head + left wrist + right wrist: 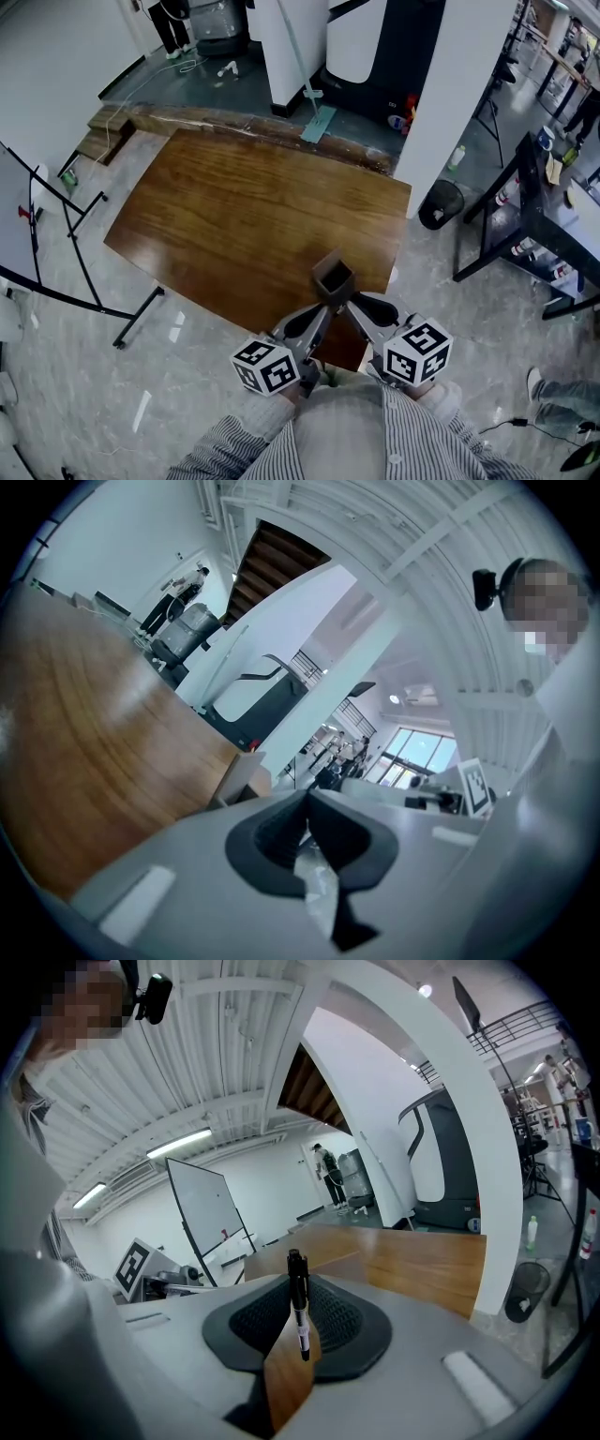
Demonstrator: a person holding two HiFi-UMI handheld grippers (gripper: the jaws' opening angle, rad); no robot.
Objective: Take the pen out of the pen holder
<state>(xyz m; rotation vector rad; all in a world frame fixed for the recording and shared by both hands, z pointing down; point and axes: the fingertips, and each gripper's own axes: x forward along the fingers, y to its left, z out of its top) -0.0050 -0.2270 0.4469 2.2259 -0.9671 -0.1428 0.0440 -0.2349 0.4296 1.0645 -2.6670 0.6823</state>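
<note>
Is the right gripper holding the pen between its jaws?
Yes, the right gripper view shows the black pen standing upright, pinched between the closed jaws of the right gripper.

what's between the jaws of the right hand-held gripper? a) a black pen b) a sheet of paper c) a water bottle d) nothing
a: in the right gripper view, the right hand-held gripper is closed on a slim black pen, which stands upright between its jaws.

Overhead plus close jaw-level views, common table (234, 216).
</note>
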